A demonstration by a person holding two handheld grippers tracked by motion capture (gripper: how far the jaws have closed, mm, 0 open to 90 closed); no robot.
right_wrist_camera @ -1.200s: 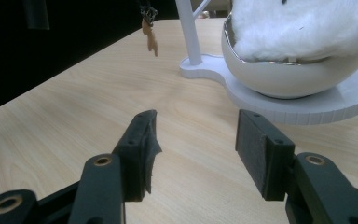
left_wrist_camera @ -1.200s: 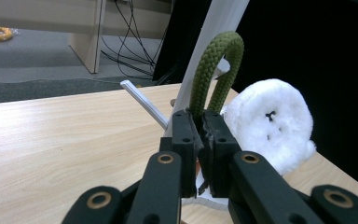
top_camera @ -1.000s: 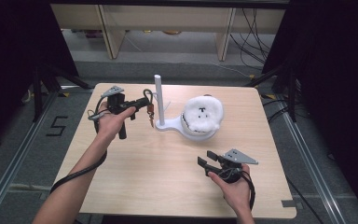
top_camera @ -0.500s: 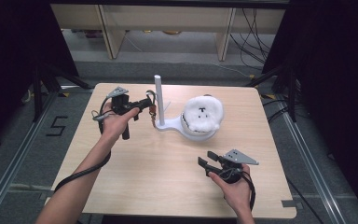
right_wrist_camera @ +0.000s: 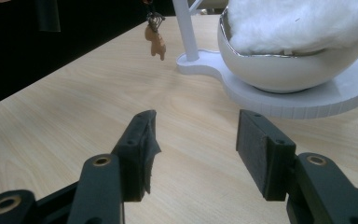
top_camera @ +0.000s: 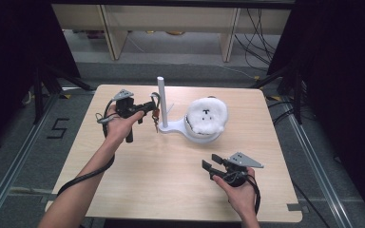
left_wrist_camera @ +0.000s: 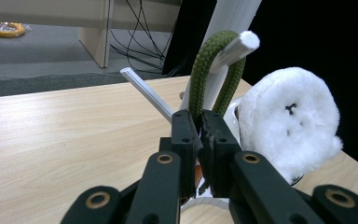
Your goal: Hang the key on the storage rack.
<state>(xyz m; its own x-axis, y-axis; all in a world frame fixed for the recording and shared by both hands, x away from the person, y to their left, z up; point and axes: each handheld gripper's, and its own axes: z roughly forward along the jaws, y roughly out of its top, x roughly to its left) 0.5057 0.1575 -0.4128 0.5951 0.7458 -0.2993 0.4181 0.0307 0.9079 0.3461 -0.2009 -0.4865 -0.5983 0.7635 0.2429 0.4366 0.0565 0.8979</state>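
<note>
Where left tool [left_wrist_camera: 199, 128] pinches: green cord [left_wrist_camera: 199, 74].

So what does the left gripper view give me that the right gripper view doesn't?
Left gripper view alone: the left gripper shut on a green cord loop hooked over a white peg, and the face on the white plush. Right gripper view alone: the right gripper open above the table, a small orange charm hanging clear of it, and the white bowl on its base. Both share the plush, the stand's post and the table.
</note>
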